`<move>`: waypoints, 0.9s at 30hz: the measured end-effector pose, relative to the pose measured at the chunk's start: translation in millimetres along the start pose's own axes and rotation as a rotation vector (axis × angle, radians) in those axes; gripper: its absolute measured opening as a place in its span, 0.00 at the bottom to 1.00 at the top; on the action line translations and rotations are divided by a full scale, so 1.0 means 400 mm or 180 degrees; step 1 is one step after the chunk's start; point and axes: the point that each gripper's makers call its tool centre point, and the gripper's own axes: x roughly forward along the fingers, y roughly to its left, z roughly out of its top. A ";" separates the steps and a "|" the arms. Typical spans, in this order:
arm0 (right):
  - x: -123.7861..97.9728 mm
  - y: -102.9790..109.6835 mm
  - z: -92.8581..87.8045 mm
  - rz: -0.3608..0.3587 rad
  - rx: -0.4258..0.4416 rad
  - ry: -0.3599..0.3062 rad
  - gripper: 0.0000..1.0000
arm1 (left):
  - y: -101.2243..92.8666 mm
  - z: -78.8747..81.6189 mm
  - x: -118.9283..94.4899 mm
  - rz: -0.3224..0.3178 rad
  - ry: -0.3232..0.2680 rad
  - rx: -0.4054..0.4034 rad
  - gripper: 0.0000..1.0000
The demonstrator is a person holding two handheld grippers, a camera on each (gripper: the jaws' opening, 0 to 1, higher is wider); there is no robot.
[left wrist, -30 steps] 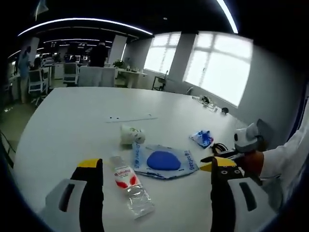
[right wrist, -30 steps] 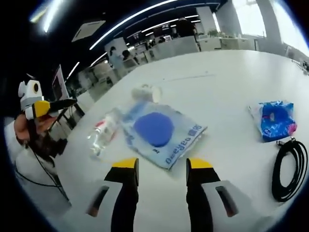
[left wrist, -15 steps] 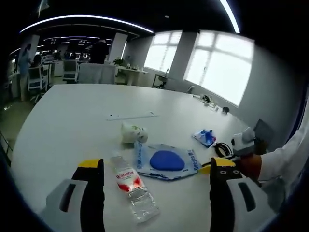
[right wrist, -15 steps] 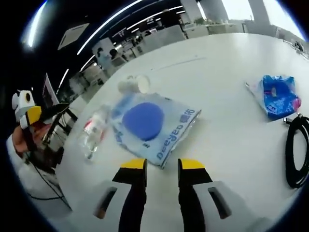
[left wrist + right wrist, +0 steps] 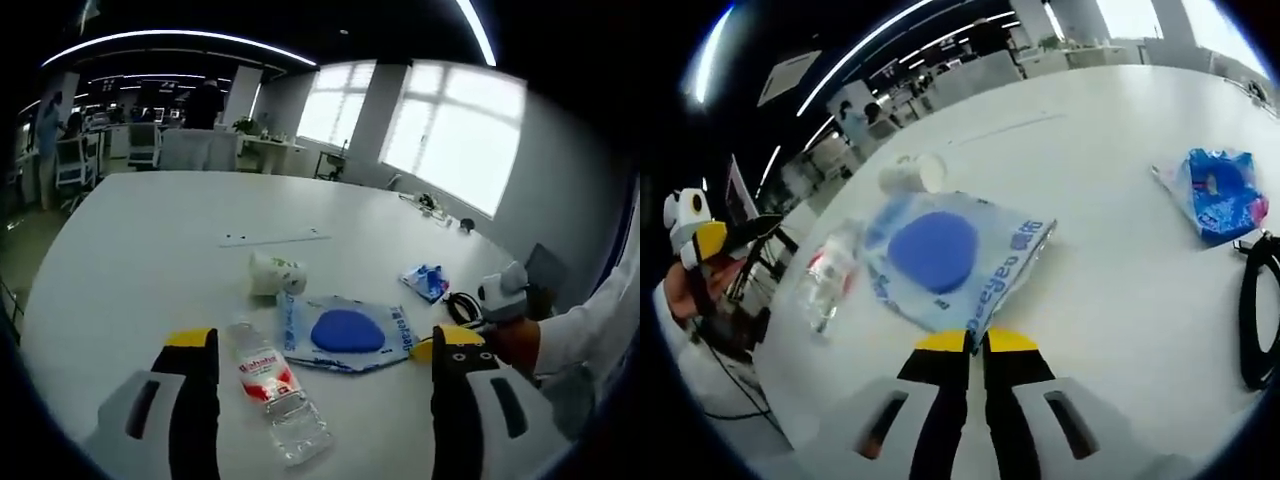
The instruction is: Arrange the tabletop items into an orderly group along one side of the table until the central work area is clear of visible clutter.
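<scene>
Since a moment ago, my right gripper (image 5: 974, 341) has pinched its two jaws together on the near edge of the plastic bag (image 5: 950, 262) with the blue round thing inside.

My left gripper (image 5: 318, 345) hangs over the white table (image 5: 140, 250) with its jaws wide apart and nothing between them. The clear bottle (image 5: 275, 402) lies on its side just beside the bag, and the paper cup (image 5: 274, 274) lies tipped over just past it. The small blue pack (image 5: 1218, 192) and the black cable (image 5: 1257, 312) sit well apart, off to the side. I think the bag is thin and slippery, so it may slide out of the pinch if I pull fast. If I drag it, it could bump the bottle, and the bottle could roll away and make more mess in the middle.
</scene>
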 end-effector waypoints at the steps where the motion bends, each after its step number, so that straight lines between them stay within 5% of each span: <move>1: 0.000 -0.002 0.000 -0.0011 -0.0006 0.0001 0.01 | 0.000 -0.001 0.001 -0.0001 0.0009 -0.0001 0.89; 27: -0.018 -0.018 -0.001 -0.0015 0.0140 -0.0006 0.00 | -0.016 0.002 0.013 -0.0039 0.0026 0.0029 0.85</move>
